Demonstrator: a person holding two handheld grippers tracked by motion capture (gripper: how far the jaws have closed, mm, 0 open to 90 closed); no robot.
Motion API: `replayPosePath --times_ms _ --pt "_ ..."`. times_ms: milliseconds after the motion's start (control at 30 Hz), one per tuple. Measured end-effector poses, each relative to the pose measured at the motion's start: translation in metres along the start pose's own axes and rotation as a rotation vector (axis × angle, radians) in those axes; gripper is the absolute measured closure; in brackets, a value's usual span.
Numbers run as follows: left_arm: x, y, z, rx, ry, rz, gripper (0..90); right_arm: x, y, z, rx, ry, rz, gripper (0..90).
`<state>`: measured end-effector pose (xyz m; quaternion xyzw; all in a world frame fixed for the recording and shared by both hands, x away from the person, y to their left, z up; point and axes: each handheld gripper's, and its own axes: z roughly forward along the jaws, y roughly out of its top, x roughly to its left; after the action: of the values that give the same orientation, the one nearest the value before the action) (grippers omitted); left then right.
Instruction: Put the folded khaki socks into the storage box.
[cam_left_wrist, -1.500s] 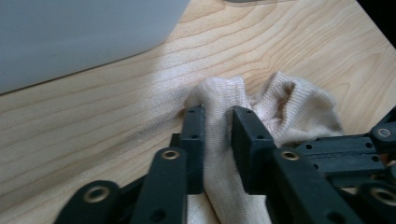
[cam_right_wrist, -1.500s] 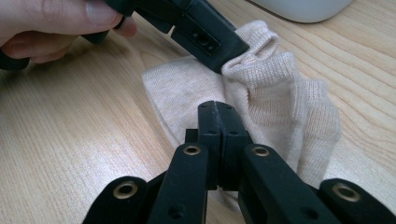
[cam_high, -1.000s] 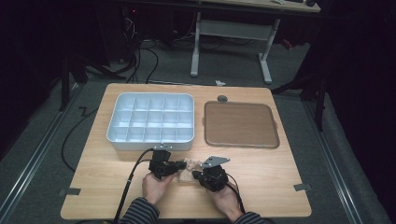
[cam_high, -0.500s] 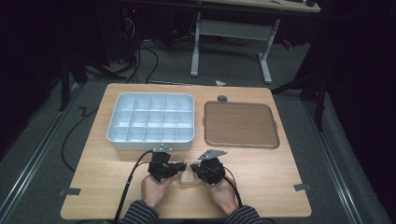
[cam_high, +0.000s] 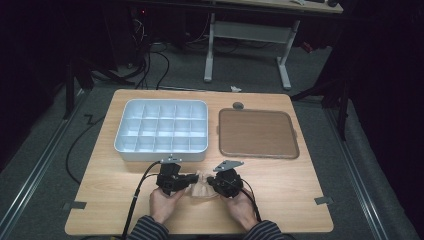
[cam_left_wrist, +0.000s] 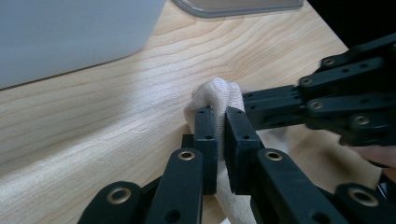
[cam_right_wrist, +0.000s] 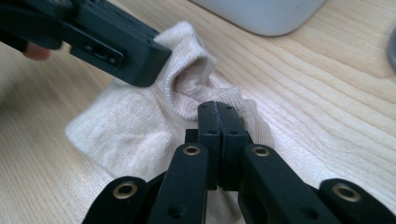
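A small beige knit cloth (cam_high: 200, 189) lies bunched on the wooden table near its front edge, between the two grippers. My left gripper (cam_high: 191, 180) comes at it from the left, and its jaws are shut on a raised fold of the cloth (cam_left_wrist: 215, 93). From the right, my right gripper (cam_high: 210, 184) has its jaws closed tight on the cloth's (cam_right_wrist: 130, 126) near edge. The two sets of tips nearly meet: the right gripper's fingers (cam_left_wrist: 261, 109) sit just beside the left gripper (cam_left_wrist: 221, 122), and the left gripper's finger (cam_right_wrist: 135, 51) hangs over the right gripper (cam_right_wrist: 217, 111).
A white compartment tray (cam_high: 160, 152) stands just behind the grippers at the left. A flat brown tray (cam_high: 257, 132) lies to its right, with a small grey round thing (cam_high: 238, 105) behind it. Bare wood stretches along the table's front (cam_high: 290, 200).
My right gripper has moved left, close up to the left gripper, and the cloth between them has bunched up. The left gripper has barely moved.
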<state>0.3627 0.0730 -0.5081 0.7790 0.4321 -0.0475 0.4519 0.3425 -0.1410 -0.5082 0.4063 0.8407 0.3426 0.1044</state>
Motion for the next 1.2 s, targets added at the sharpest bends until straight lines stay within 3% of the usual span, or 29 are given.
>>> replayPosePath --times_ms 300,567,800,900,1000,1200 --pt "-0.002 0.003 -0.01 -0.019 -0.011 -0.005 84.9 0.011 0.008 0.014 0.014 0.026 -0.035 90.0" --pt "0.001 0.004 -0.014 -0.027 0.014 -0.012 85.1 0.016 0.013 0.024 0.001 0.07 -0.021 90.0" --pt "0.002 0.003 -0.019 -0.032 0.045 -0.02 85.3 0.014 0.014 0.014 -0.016 0.082 -0.018 87.2" --pt "0.001 0.003 -0.019 -0.035 0.048 -0.023 85.3 0.017 0.013 0.007 -0.019 0.082 -0.038 89.5" --pt "0.0 0.002 -0.019 -0.035 0.056 -0.025 85.3 0.023 0.008 0.0 -0.007 0.093 -0.067 90.0" --pt "-0.001 0.002 -0.019 -0.036 0.052 -0.029 85.3 0.028 0.001 0.004 0.031 0.105 -0.079 90.0"
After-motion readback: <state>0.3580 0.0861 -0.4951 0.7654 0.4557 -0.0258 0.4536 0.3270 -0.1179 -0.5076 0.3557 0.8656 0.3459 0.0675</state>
